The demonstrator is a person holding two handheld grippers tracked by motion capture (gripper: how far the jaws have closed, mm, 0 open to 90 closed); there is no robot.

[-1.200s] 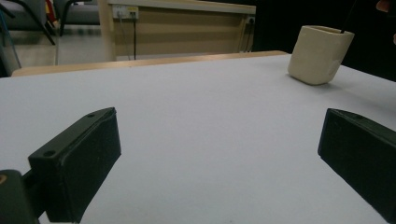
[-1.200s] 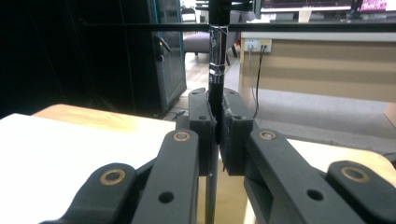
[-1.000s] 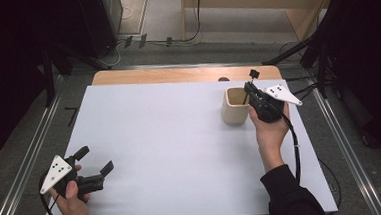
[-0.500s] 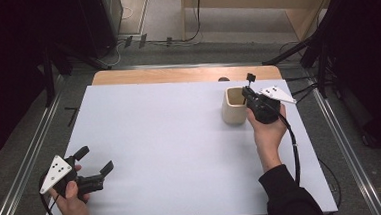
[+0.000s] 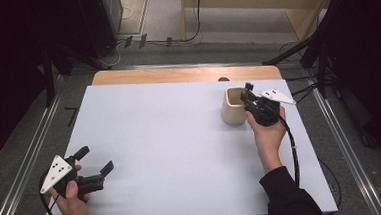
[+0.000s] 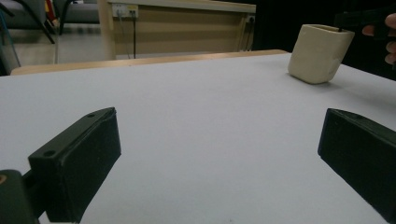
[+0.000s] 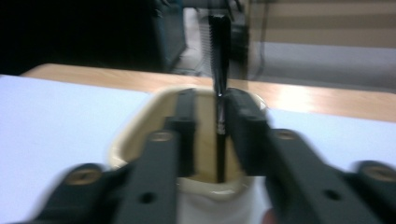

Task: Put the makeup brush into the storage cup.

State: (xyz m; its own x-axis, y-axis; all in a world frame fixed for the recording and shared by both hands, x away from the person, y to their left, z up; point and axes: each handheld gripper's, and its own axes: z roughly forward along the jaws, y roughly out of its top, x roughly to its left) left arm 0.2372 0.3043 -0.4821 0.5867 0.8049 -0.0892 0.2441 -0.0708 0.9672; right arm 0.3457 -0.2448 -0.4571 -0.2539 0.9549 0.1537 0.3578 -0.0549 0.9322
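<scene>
Jaws of right gripper (image 7: 208,135) just opening over cream cup (image 5: 233,106) (thin black rod (image 7: 218,93) between them), left gripper (image 5: 92,162) wide open.

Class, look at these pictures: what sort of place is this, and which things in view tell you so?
Probably a lab or workshop set up for recording. A white table stands between metal rails, cables run across the floor, and a person holds a left gripper and a right gripper by a cup.

- I see the cream cup (image 5: 232,106), squarish with rounded corners, upright near the white mat's far right.
- A thin dark comb-like stick (image 7: 218,93) stands upright inside it.
</scene>
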